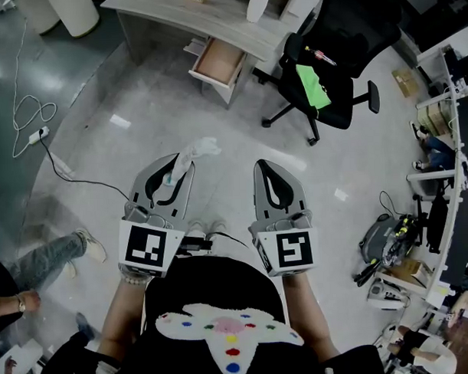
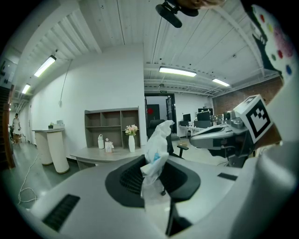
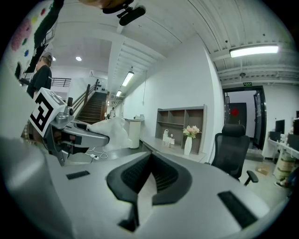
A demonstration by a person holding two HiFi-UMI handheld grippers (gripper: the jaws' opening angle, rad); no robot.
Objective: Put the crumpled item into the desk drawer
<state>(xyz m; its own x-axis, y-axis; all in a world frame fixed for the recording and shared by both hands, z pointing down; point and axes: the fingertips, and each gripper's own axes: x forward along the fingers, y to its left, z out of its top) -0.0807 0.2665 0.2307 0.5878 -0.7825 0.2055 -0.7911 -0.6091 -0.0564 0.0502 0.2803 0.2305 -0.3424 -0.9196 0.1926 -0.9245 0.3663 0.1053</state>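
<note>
The crumpled white item (image 1: 196,153) sticks out from the tips of my left gripper (image 1: 178,167), which is shut on it above the floor. In the left gripper view the crumpled white item (image 2: 156,149) stands pinched between the pads of my left gripper (image 2: 154,182). My right gripper (image 1: 267,170) hangs beside it, shut and empty; the right gripper view shows my right gripper (image 3: 147,181) with its jaws together. Ahead, the open desk drawer (image 1: 218,62) juts from the grey desk (image 1: 174,12).
A black office chair (image 1: 330,72) with a green thing on its seat stands right of the drawer. A power strip and cable (image 1: 37,135) lie on the floor at left. A person's leg (image 1: 52,254) is near left. Bags and gear (image 1: 385,246) sit at right.
</note>
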